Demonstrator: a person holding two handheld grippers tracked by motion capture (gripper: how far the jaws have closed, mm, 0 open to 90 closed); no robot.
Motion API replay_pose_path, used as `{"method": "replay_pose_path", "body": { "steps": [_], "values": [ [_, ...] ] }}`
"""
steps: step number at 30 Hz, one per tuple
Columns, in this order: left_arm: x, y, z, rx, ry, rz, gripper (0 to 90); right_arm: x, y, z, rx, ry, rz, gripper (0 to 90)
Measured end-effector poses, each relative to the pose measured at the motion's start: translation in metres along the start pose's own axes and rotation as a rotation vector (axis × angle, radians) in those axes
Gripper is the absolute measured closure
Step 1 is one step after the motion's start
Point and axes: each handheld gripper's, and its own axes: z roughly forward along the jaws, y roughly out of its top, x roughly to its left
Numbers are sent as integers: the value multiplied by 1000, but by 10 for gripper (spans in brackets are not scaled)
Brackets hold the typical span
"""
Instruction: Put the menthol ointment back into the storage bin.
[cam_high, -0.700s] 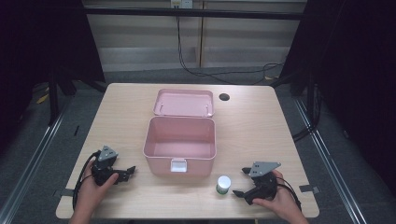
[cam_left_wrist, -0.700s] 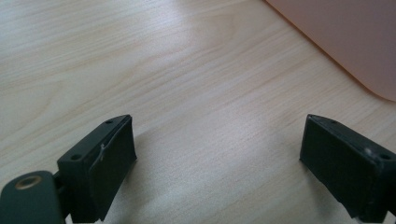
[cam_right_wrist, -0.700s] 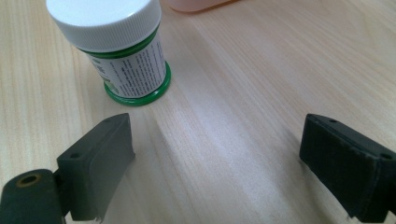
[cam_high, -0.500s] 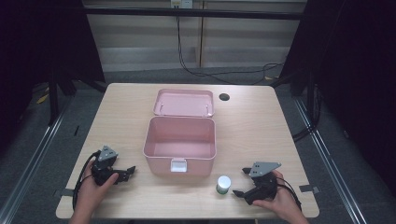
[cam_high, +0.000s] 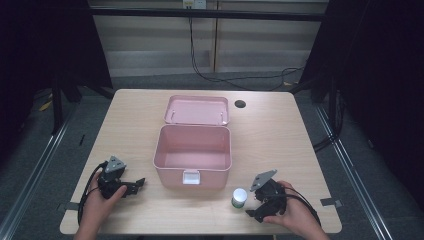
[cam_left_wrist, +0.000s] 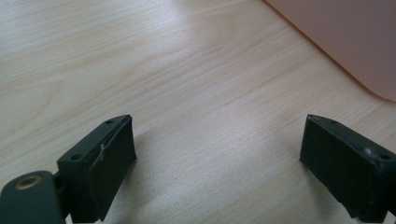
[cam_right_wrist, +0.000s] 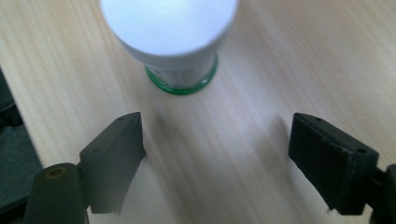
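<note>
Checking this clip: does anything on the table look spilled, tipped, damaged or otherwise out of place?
Nothing stands out. The pink plastic box sits square with its lid open flat behind it and looks empty. The small white-capped green bottle stands upright on the wooden table, just ahead of the open right gripper.

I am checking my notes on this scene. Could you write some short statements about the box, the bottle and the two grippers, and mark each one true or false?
1. The pink box is open, with its lid lying back on the table. True.
2. The small bottle with the white cap is inside the box. False: it stands on the table, in front of the box, towards its right corner.
3. The right gripper is open and the bottle lies ahead of its jaws, not between them. True.
4. The left gripper is shut on the box wall. False: its jaws are open over bare table beside the box.
</note>
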Motion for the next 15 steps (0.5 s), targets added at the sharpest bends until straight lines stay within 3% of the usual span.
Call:
{"method": "replay_pose_path", "body": {
  "steps": [2,4,7,15],
  "values": [
    [0,0,0,0,0,1,98,6,11,-2,77,8,-11,200],
    [0,0,0,0,2,1,98,8,13,-2,99,12,-9,201],
    [0,0,0,1,0,0,98,11,23,-5,179,15,-19,207],
    [0,0,0,1,0,0,97,14,45,-12,220,10,-37,224]
  ]
}}
